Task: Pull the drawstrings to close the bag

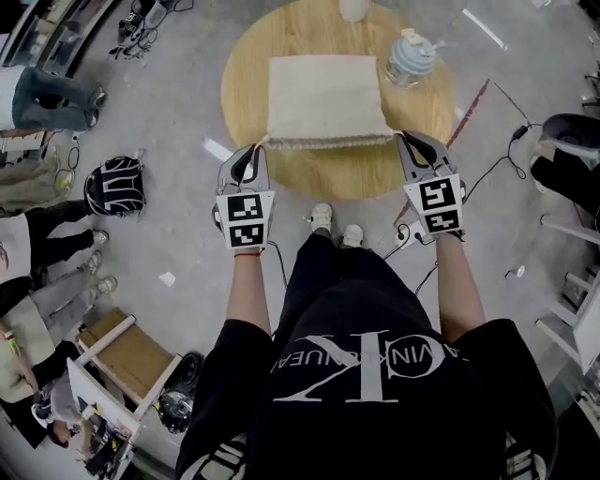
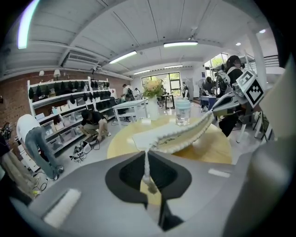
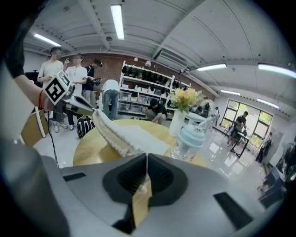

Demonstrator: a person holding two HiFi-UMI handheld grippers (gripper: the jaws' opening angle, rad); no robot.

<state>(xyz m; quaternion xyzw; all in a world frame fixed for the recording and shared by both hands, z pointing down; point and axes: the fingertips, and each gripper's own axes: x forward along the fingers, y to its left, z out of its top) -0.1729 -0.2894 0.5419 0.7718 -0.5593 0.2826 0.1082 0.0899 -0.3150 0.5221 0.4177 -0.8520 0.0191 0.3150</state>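
Note:
A cream cloth bag (image 1: 328, 98) lies on the round wooden table (image 1: 240, 70), its gathered mouth edge (image 1: 328, 142) raised toward me and stretched between both grippers. My left gripper (image 1: 256, 152) holds the mouth's left end; in the left gripper view it (image 2: 147, 152) is shut on a white drawstring (image 2: 147, 167) that runs up to the bag (image 2: 178, 135). At the right end my right gripper (image 1: 405, 142) does the same; in the right gripper view it (image 3: 147, 156) is shut on a thin drawstring (image 3: 147, 167) leading to the bag (image 3: 125, 136).
A clear bottle with a pale blue lid (image 1: 410, 58) stands on the table right of the bag, and a white vase (image 1: 353, 9) at its far edge. On the floor to the left are a black backpack (image 1: 112, 186), seated people and a wooden frame (image 1: 122, 361). Cables lie at the right.

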